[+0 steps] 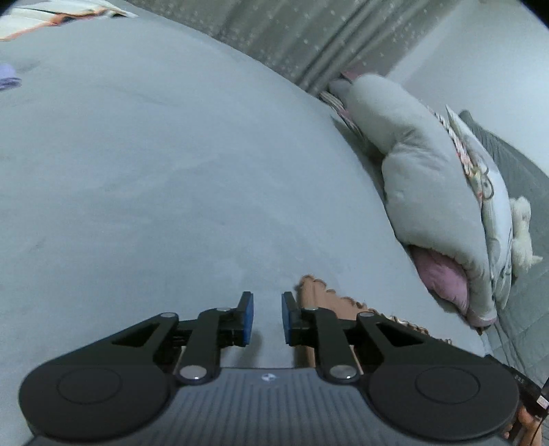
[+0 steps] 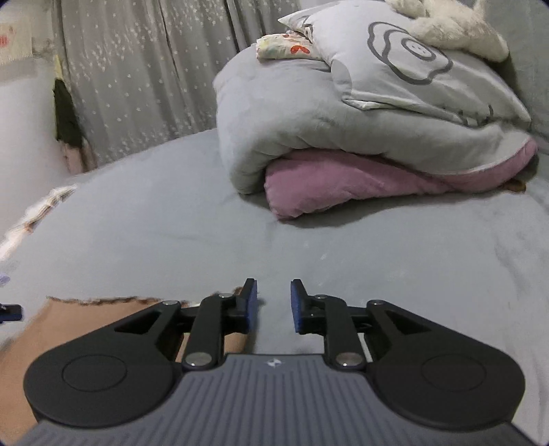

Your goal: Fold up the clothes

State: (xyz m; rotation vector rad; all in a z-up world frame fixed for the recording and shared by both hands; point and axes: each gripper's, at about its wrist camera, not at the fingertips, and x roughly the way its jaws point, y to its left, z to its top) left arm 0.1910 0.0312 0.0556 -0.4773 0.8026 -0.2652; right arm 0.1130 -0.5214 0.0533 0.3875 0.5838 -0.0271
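A tan garment with a scalloped edge (image 1: pixel 339 305) lies flat on the grey bed sheet (image 1: pixel 171 171), under and right of my left gripper (image 1: pixel 267 317). The blue pads of that gripper stand a small gap apart with only sheet between them. In the right wrist view the same tan garment (image 2: pixel 85 319) spreads at lower left, its frilled edge running under the left finger. My right gripper (image 2: pixel 273 305) hovers over bare bed sheet (image 2: pixel 377 257), jaws parted, nothing between the pads.
A folded grey duvet (image 2: pixel 291 113) over a pink blanket (image 2: pixel 343 182), a printed pillow (image 2: pixel 411 68) and a white plush toy (image 2: pixel 456 31) pile up at the head of the bed. Star-patterned curtains (image 2: pixel 137 79) hang behind. A small lilac cloth (image 1: pixel 8 77) lies far left.
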